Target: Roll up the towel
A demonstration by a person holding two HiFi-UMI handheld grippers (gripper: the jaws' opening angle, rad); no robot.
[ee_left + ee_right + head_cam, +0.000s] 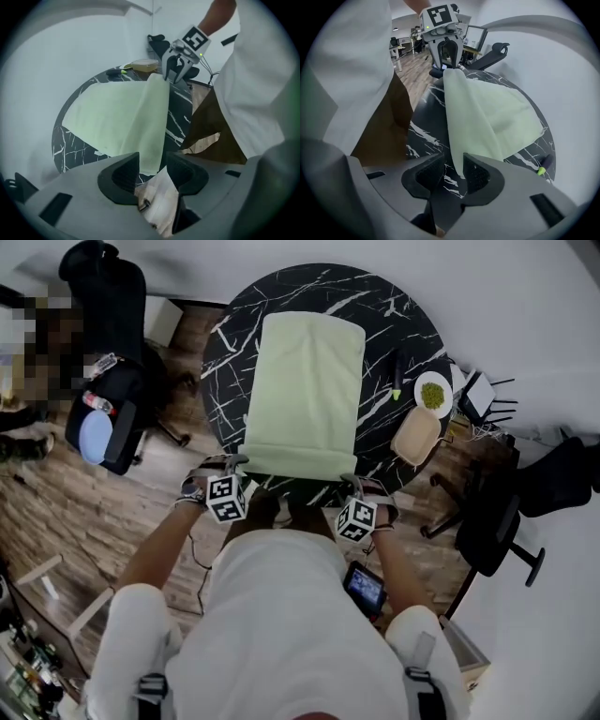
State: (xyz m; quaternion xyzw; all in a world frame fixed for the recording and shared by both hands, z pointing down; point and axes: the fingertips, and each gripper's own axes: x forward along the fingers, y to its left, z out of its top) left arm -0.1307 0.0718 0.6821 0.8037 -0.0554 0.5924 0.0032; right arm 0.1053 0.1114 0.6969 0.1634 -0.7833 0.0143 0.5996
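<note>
A pale green towel [305, 390] lies flat along the round black marble table [394, 315], and its near edge droops over the table's rim. My left gripper [232, 463] is at the towel's near left corner and my right gripper [354, 482] at the near right corner. In the left gripper view the jaws [152, 161] stand apart; the towel [117, 117] corner hangs loose between them. The right gripper [453, 159] is also open, with the towel [492, 112] corner in the gap close to one pad. Each gripper view shows the other gripper [176, 70] [447, 51] at the far corner.
On the table's right side sit a white bowl of green bits [432, 395], a beige dish [416, 435] and a dark marker with a green tip [397, 376]. Black chairs [497, 521] stand to the right, a chair with a bag [108, 418] to the left. The floor is wood.
</note>
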